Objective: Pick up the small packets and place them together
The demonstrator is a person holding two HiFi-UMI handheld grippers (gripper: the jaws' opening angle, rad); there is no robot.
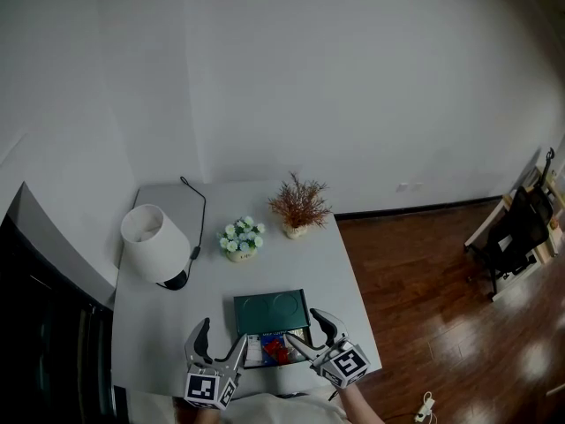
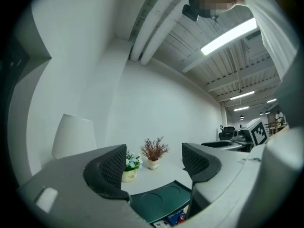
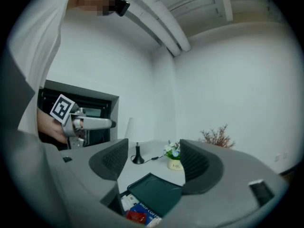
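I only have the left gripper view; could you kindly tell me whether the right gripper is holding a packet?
Observer: No, the right gripper has its jaws apart with nothing between them.
Operator: Thanks. Where are the packets relative to both grippers?
Observer: In the head view the packets lie at the near edge of the green tray, between the left gripper and the right one.
Operator: Does the lamp have a cord?
Observer: Yes, a black cord runs from the lamp to the far edge of the table.
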